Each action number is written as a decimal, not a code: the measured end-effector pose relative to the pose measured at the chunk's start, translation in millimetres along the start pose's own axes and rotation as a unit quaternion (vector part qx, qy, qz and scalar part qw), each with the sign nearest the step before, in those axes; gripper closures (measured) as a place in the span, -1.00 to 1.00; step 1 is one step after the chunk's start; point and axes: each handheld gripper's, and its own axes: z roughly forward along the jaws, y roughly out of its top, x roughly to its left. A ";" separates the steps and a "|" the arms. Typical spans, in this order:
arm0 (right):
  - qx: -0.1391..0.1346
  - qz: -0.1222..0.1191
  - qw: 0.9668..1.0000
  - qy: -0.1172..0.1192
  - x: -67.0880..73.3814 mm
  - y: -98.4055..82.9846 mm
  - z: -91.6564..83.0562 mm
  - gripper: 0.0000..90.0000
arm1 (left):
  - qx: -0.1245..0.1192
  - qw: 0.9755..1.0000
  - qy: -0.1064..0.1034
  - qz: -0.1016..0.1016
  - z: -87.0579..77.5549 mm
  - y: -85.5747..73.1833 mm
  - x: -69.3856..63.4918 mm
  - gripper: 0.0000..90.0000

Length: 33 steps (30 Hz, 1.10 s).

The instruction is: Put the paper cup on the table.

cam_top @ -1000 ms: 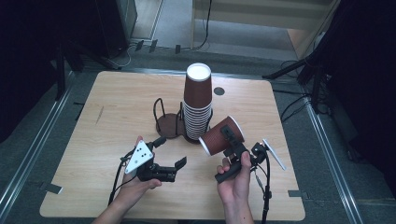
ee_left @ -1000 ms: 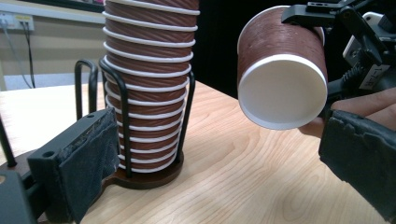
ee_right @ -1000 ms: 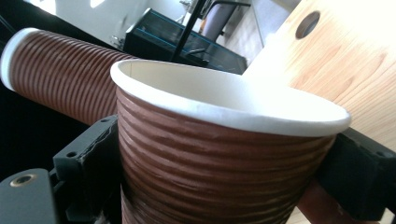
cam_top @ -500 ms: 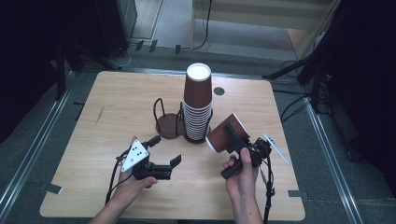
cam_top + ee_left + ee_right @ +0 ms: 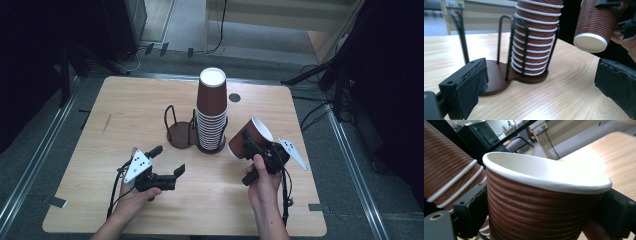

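Note:
A tall stack of ribbed brown paper cups (image 5: 211, 115) stands upside down in one ring of a black wire holder (image 5: 176, 131) at the table's middle; the holder's other ring is empty. My right gripper (image 5: 248, 143) is shut on a single brown cup (image 5: 259, 131), held tilted just right of the stack, rim pointing up and right. In the right gripper view that cup (image 5: 541, 202) sits between both jaws, with the stack (image 5: 446, 170) behind it. My left gripper (image 5: 167, 160) is open and empty, low in front of the holder (image 5: 499, 80), facing the stack (image 5: 536, 37) and the held cup (image 5: 596, 27).
The wooden table (image 5: 125, 115) has bare room to the left and front. A small dark round spot (image 5: 234, 97) lies behind the stack. Metal rails run along the floor on both sides, and cables and stands lie beyond the far right corner.
My right gripper has carried the single cup a little to the right, away from the stack, and turned in the hand. The left gripper has barely shifted and stays open.

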 end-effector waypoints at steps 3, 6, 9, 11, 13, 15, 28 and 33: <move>-0.008 -0.035 0.999 -0.013 -0.3 1.2 3.0 -0.79 | 0.005 1.000 0.012 0.004 -5.7 -1.8 8.0 -1.00; -0.014 -0.064 0.998 -0.025 0.3 2.6 5.4 -0.79 | 0.001 1.000 0.026 -0.009 -12.9 -4.0 18.0 -1.00; -0.017 -0.086 0.996 -0.033 0.0 3.3 8.8 -0.80 | -0.002 0.999 0.039 -0.013 -19.2 -6.5 25.9 -1.00; -0.020 -0.099 0.994 -0.040 -0.6 3.4 11.7 -0.80 | 0.002 0.999 0.048 -0.013 -24.7 -8.5 31.8 -1.00; -0.023 -0.113 0.992 -0.045 -0.6 3.1 13.6 -0.80 | 0.001 0.999 0.052 -0.016 -28.9 -9.7 36.5 -1.00; -0.027 -0.131 0.990 -0.052 -0.3 2.7 16.6 -0.80 | -0.004 0.998 0.055 -0.021 -34.7 -10.4 42.6 -1.00; -0.056 -0.209 0.972 -0.090 -8.1 1.7 40.1 -0.80 | -0.002 0.993 0.108 -0.040 -63.4 -14.1 75.3 -1.00; -0.079 -0.229 0.964 -0.108 -14.4 -0.5 49.5 -0.80 | 0.031 0.992 0.103 -0.060 -73.5 -16.4 85.6 -1.00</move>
